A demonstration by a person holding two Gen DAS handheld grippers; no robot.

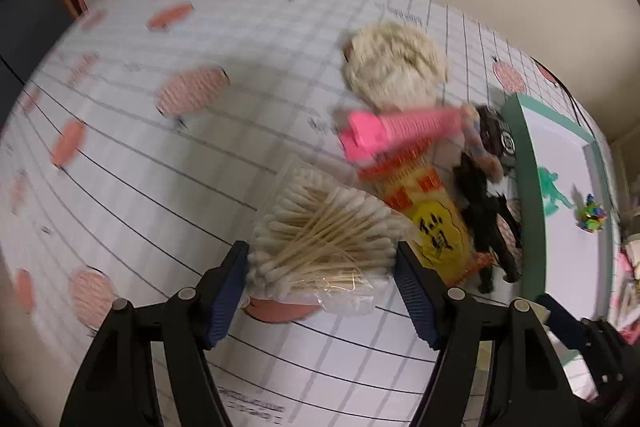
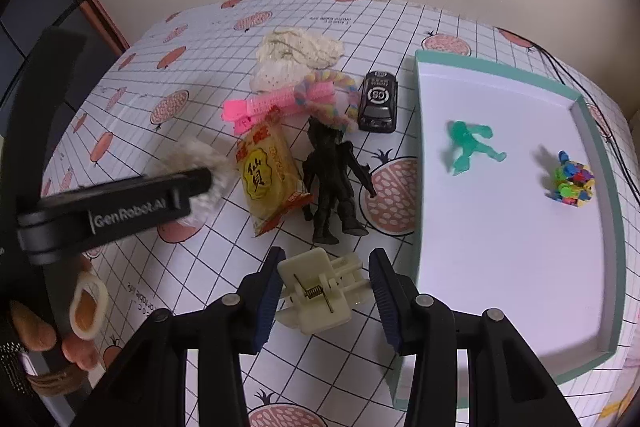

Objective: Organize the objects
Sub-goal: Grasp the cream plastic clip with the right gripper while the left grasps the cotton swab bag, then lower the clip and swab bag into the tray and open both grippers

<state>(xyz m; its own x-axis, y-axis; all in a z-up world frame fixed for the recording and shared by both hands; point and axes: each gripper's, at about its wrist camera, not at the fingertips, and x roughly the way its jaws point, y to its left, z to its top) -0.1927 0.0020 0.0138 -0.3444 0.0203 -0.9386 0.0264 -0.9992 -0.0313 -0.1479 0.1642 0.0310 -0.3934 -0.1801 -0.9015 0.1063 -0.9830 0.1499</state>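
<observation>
bag of cotton swabs between spread left jaws

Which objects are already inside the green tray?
Two are in: the green figure and the multicoloured toy lie on the white floor of the tray. The other objects lie outside, on the tablecloth.

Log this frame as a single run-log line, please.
left gripper: open around cotton swab pack | right gripper: open around cream hair claw | tray: green figure, colourful ball
</observation>
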